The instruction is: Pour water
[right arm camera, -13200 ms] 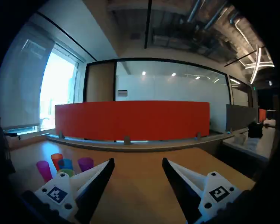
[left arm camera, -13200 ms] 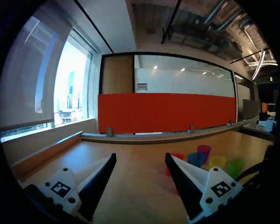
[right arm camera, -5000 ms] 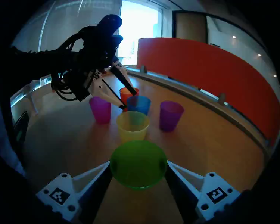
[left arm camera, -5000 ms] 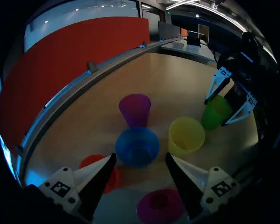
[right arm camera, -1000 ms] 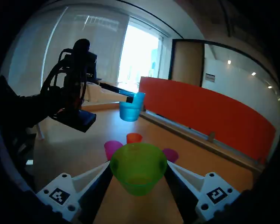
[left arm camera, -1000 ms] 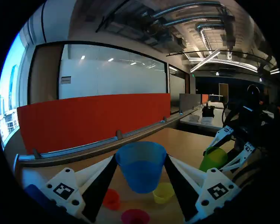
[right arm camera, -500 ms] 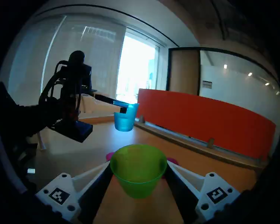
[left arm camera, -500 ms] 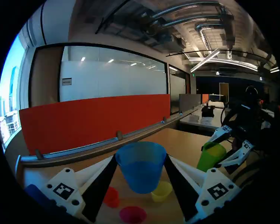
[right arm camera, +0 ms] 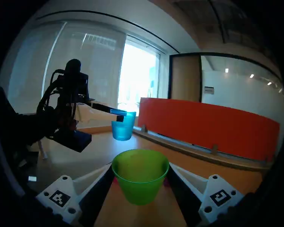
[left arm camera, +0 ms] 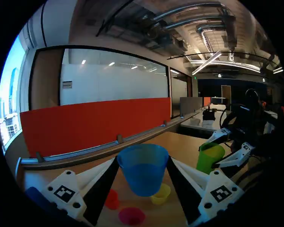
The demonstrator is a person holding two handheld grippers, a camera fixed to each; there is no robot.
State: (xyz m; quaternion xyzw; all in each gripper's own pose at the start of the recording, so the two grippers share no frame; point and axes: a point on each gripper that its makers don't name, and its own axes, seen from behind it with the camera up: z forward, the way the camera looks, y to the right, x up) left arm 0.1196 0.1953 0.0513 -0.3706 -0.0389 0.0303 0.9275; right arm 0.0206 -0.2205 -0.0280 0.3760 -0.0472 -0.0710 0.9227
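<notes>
A translucent blue plastic cup [left arm camera: 143,170] is pinched by the left gripper [left arm camera: 142,159], a translucent green plastic cup [right arm camera: 140,183] by the right gripper [right arm camera: 140,166]; a yellow cup [left arm camera: 160,193] is seen beneath the left jaws.

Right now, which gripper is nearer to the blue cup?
Left. The left gripper clamps the blue cup; the right gripper, clamping the green cup, sits apart from it.
</notes>
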